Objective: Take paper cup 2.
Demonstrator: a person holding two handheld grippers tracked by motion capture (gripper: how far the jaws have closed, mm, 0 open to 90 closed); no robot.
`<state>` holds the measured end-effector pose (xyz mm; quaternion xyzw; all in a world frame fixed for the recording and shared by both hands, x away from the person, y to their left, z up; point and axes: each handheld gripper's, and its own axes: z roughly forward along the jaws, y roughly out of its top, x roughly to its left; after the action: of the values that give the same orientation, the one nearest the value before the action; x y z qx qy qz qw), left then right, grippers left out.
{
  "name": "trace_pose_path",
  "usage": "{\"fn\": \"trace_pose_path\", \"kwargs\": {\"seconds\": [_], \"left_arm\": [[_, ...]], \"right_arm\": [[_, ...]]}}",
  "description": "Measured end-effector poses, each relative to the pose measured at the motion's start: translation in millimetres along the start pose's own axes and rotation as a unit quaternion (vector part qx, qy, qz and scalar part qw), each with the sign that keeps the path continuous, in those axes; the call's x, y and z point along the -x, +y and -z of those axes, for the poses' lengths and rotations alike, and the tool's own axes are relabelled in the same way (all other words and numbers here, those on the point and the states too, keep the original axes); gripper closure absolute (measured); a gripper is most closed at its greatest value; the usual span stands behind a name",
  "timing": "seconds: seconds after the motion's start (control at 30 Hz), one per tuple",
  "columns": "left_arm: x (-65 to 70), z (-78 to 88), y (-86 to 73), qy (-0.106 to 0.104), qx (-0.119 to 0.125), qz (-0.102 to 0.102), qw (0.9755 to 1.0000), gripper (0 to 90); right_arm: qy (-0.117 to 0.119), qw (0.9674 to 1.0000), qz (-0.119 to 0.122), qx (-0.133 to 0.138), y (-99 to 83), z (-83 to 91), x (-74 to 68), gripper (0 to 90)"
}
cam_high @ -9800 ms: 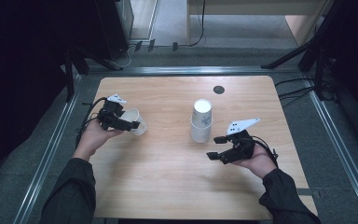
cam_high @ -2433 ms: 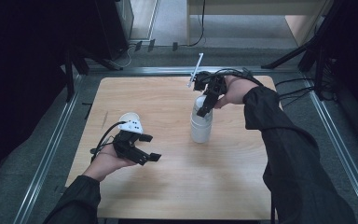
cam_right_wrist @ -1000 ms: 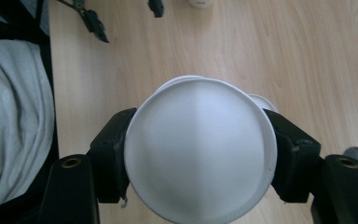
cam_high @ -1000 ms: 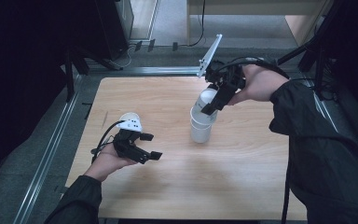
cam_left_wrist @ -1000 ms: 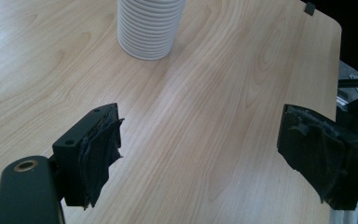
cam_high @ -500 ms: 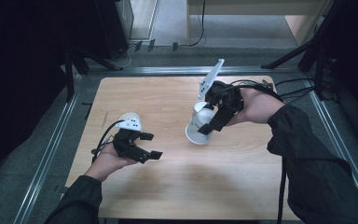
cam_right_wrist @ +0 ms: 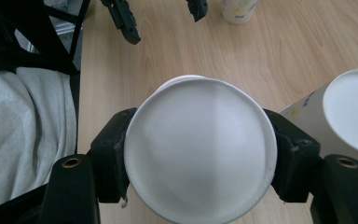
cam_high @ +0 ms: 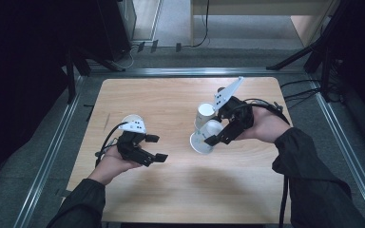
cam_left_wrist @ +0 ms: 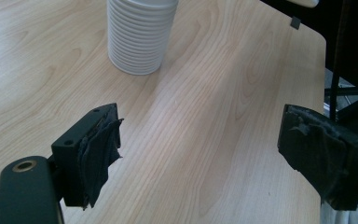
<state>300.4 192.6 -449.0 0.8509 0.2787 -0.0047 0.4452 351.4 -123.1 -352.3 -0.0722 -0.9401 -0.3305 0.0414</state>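
Cup pulled off the stack and brought down toward the table's middle.

On the table (cam_high: 180,190), the stack (cam_high: 203,116) of paper cups stands right of centre, nearer the far edge. A second ago the right gripper (cam_high: 214,138) was above that stack with the top cup; now it sits lower and nearer the person, holding one cup (cam_high: 204,137) tipped on its side, free of the stack and just beside it. That looks like one cup separated and on its way to be set down. Its fingers (cam_right_wrist: 114,154) clamp the cup's sides at a middling spread. The left gripper (cam_high: 157,147) rests near the left edge by a lone cup (cam_high: 131,118), fingers (cam_left_wrist: 95,149) wide apart, holding nothing.
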Motion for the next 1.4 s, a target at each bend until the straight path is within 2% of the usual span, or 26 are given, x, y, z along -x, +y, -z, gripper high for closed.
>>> {"fn": "trace_pose_path", "kwargs": {"seconds": [0.17,0.4,0.57,0.7,0.8,0.93,1.27,1.4], "left_arm": [[0.4,-0.1,1.4,-0.004,0.010,-0.002,0.9999,13.3],[2.7,-4.9,4.2,-0.015,0.014,-0.008,0.9998,13.6],[4.9,-9.0,6.7,-0.032,0.014,-0.014,0.9993,14.0],[4.5,-13.6,7.7,-0.031,0.009,-0.014,0.9994,13.9],[3.5,-15.4,9.3,-0.038,0.013,-0.016,0.9991,14.0],[3.0,-19.8,14.3,-0.046,0.005,-0.022,0.9987,14.0],[6.3,-35.6,26.4,-0.077,0.011,-0.031,0.9965,13.9],[9.9,-40.2,27.0,-0.082,0.009,-0.038,0.9959,12.8]], "right_arm": [[0.004,0.9996,-0.014,0.023,-15.9,-9.3,0.2,34.2],[0.010,0.9985,-0.019,0.050,-32.1,-22.5,-0.6,34.3],[0.015,0.9968,-0.029,0.073,-42.1,-30.7,-0.4,34.3],[0.020,0.9954,-0.032,0.088,-48.5,-37.3,-1.7,34.4],[0.021,0.9941,-0.036,0.100,-52.7,-41.6,-3.9,34.4],[0.024,0.9932,-0.042,0.106,-56.9,-45.2,-4.0,34.4],[0.025,0.9903,-0.052,0.127,-64.4,-52.6,-3.3,34.5],[0.028,0.9891,-0.055,0.134,-66.5,-55.8,-3.0,34.6]]}}
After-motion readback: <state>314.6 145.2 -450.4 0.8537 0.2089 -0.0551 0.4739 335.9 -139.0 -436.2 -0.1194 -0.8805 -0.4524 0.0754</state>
